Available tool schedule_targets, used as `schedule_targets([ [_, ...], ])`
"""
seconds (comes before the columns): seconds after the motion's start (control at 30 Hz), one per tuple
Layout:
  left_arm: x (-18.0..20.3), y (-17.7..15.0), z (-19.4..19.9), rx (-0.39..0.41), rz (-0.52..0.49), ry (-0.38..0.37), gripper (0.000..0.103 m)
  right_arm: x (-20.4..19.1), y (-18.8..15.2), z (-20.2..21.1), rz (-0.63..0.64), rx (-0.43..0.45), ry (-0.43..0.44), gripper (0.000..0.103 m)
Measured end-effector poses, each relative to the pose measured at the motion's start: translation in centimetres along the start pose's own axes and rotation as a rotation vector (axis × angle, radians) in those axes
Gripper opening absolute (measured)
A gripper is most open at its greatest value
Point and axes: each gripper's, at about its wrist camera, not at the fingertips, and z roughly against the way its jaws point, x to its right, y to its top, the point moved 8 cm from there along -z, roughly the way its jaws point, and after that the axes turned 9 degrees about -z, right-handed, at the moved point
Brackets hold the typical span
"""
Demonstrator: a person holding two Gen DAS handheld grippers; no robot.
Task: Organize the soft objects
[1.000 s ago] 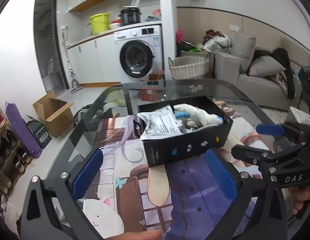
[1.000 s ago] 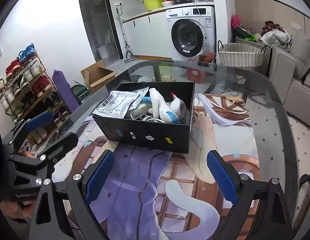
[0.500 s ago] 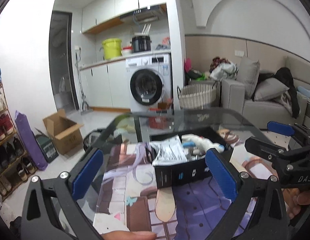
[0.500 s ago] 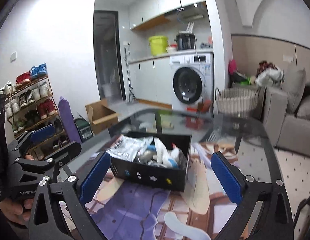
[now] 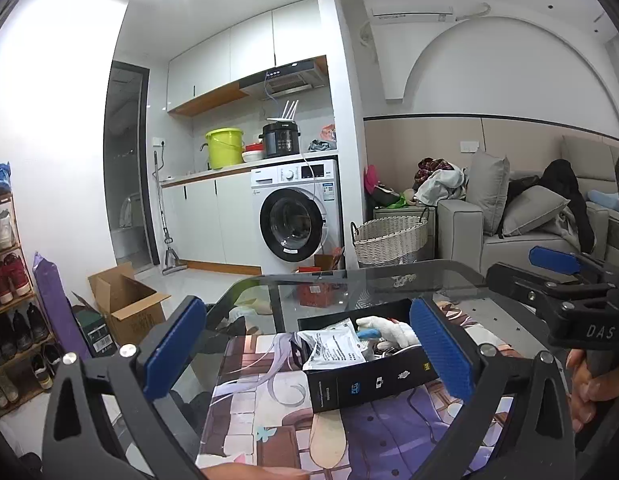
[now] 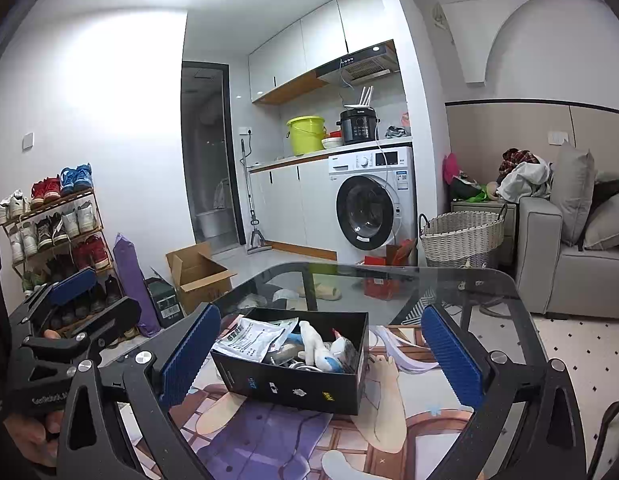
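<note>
Box point(image 6: 293, 376) of soft stuff sits on the table point(image 6: 489, 292) ahead of the right claw point(image 6: 321, 356), between its wide-open fingers; left claw point(image 5: 305, 352) also gapes empty, box off toward its right finger.

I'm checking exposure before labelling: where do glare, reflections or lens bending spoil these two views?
Left wrist view: the ceiling and left wall blow out white, and the fisheye bows the pillar. Right wrist view: the same ceiling glare, and the glass table shows the floor through it, yet the box stays sharp.
</note>
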Motion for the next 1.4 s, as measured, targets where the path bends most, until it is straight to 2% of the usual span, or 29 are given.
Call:
schedule_targets([
  [0.3, -0.4, -0.3, -0.3, -0.021, 0.05, -0.001, 0.103, -0.6, -0.6, -0.4, 0.02, -0.021, 0.023, 0.102],
  [1.4, -0.6, -0.8, -0.7, -0.038, 0.074, 0.027, 0.103, -0.9, -1.5, -1.0, 0.036, -0.04, 0.032, 0.102],
])
